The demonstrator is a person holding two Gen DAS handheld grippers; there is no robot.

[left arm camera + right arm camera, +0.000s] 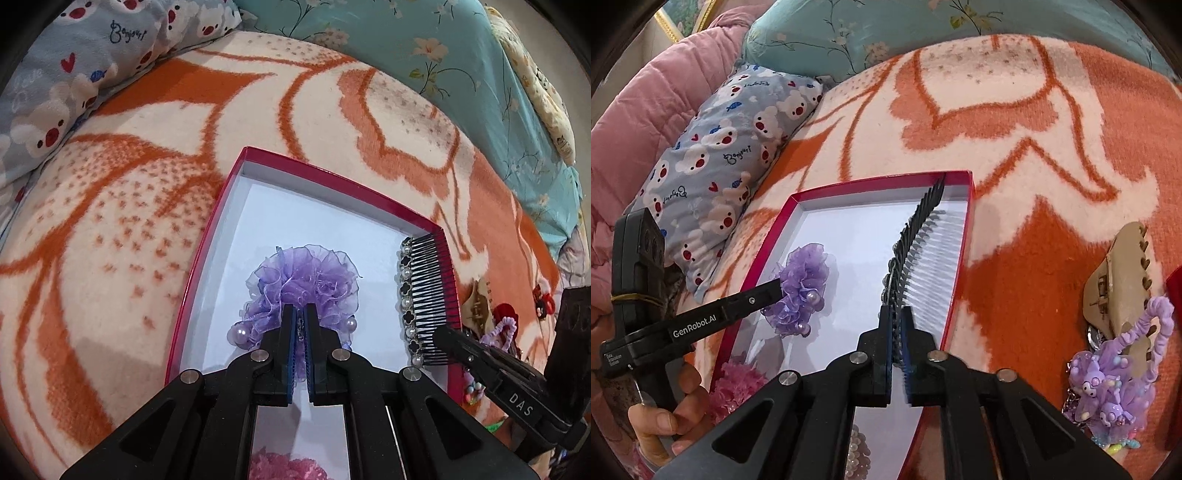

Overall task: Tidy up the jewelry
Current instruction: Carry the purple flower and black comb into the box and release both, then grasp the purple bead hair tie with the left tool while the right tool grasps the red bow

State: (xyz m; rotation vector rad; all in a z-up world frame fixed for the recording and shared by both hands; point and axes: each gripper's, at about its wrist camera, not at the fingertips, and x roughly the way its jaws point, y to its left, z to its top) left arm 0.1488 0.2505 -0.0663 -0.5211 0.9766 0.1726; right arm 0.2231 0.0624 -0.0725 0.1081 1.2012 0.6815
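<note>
A red box [207,236] with a white floor lies on the blanket; it also shows in the right wrist view [964,236]. My left gripper [300,314] is shut on a purple organza hair flower with pearls [303,273], low inside the box; the flower also shows in the right wrist view [801,280]. My right gripper [895,314] is shut on a black hair comb with pearls and clovers [919,229], held along the box's right wall. The comb also shows in the left wrist view [424,295].
A pink flower [735,384] and a pearl piece [858,458] lie at the box's near end. On the orange and white blanket [1015,122] to the right lie a beige claw clip [1119,280] and a purple charm with scrunchie [1115,391]. Pillows [713,155] line the far side.
</note>
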